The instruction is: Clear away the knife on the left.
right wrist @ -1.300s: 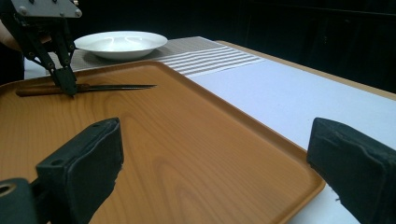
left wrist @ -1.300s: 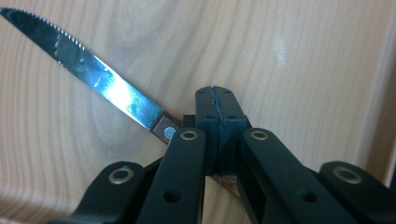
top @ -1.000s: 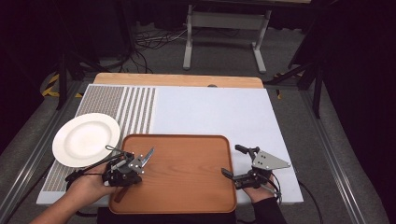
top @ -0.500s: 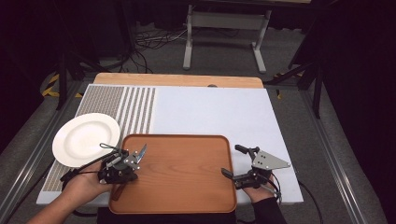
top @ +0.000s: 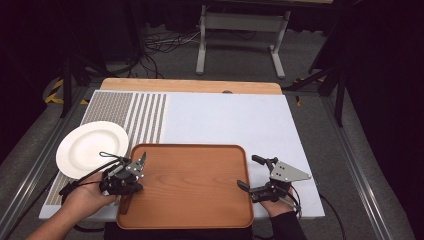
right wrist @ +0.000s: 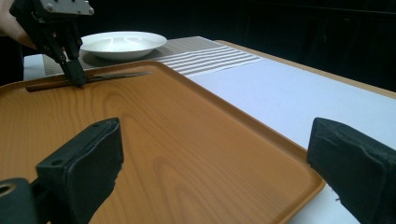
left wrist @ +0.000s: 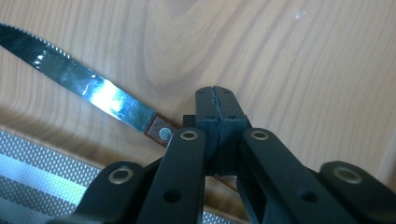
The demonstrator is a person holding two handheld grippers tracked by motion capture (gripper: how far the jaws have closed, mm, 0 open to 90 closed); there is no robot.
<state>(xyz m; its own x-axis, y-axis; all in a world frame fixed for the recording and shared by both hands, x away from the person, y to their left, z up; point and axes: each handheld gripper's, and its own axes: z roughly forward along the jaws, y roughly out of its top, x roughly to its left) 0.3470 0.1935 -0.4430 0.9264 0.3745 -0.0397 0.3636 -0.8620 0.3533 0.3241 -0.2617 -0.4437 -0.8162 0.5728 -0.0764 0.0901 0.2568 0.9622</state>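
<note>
A knife (left wrist: 100, 95) lies on the wooden tray (top: 195, 175), along the tray's left edge near its front-left corner. Its serrated blade points away from the person and its brown, riveted handle lies toward the tray's front edge. The left hand-held gripper (left wrist: 218, 105) has its jaws pressed together over the handle just behind the blade, so it is clamped on the knife. In the right gripper view, the knife (right wrist: 93, 78) lies flat along the tray's far rim under the left hand-held gripper (right wrist: 76, 74), which comes down on it from above.

The tray (right wrist: 177, 140) sits at the front edge of the tabletop (top: 235, 120), about midway between its left and right edges, on a white mat. A white plate (top: 90, 147) rests near the tabletop's front-left corner, on the striped left part of the mat, just beside the tray's back-left corner. The left hand (top: 82, 197) holds its tool at the tray's left edge.

The right hand-held gripper (top: 250, 172) rests just off the tray's right edge, near the tabletop's front-right corner. Its jaws stand wide apart with nothing between them, and they point across the tray toward the left side. The grey plate (top: 287, 171) on top of it faces up.
</note>
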